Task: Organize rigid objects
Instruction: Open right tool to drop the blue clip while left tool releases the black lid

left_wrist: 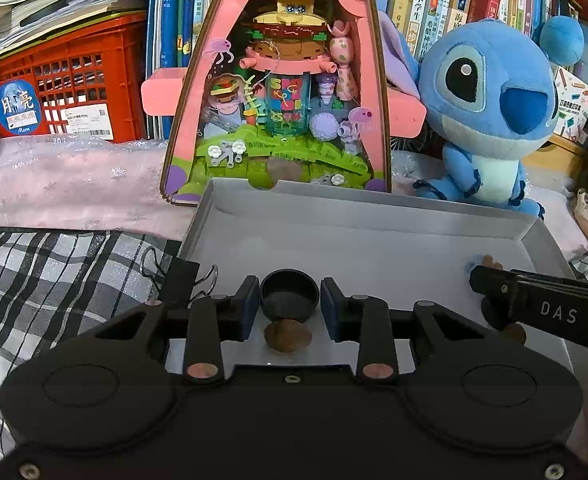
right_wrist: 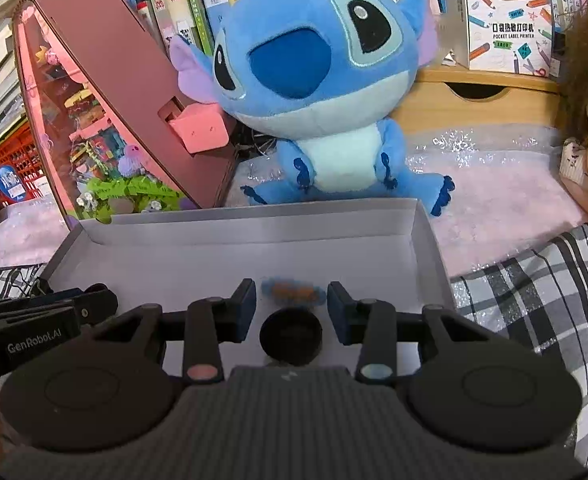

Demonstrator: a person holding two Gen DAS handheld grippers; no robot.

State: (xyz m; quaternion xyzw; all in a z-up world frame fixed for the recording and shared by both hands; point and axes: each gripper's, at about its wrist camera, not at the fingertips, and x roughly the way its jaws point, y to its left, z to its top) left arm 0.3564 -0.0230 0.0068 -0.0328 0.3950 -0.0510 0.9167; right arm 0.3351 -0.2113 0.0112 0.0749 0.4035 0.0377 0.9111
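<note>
Both tools hung over the shallow white box [left_wrist: 374, 216]. The left tool [left_wrist: 290, 304] stood open, pads either side of a small black cup [left_wrist: 289, 295] but not touching it; a brown disc [left_wrist: 288, 337] lay just nearer. The right tool [right_wrist: 290, 304] was open too, a black cup [right_wrist: 290, 336] just short of its pads, a blue and orange piece [right_wrist: 293, 290] between them. The cups looked light, stiff and smooth, best pinched across the rim. Only the left view showed the binder clip [left_wrist: 182, 280] by the box's left wall; only the right showed the blue piece clearly.
</note>
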